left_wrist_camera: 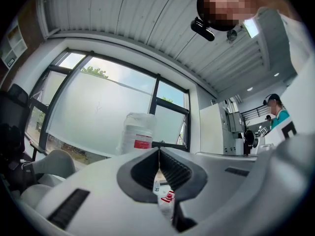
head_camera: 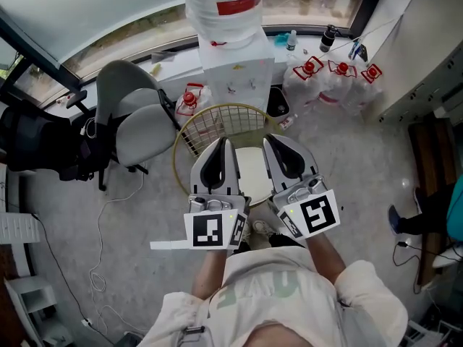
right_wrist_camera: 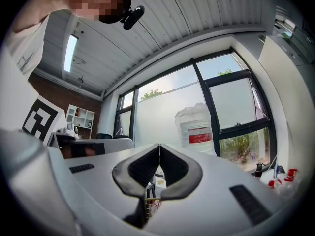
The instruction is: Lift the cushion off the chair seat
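Note:
A round gold wire chair (head_camera: 206, 125) stands on the floor just in front of me. Its pale cream cushion (head_camera: 253, 170) lies on the seat and shows between my two grippers. My left gripper (head_camera: 226, 143) hovers over the cushion's left side, jaws shut with nothing between them. My right gripper (head_camera: 272, 140) is held beside it over the cushion's right side, also shut and empty. Both point roughly level toward the window. In the left gripper view the closed fingertips (left_wrist_camera: 159, 150) meet in a line. The right gripper view shows its tips (right_wrist_camera: 159, 145) closed too, with a bit of chair wire (right_wrist_camera: 150, 203) below.
A water dispenser with a large bottle (head_camera: 221, 6) stands right behind the chair. Packs of red-capped bottles (head_camera: 333, 78) lie at the back right. A grey office chair (head_camera: 137, 125) and a black bag (head_camera: 29, 139) sit to the left, with a cable (head_camera: 101, 215) across the floor.

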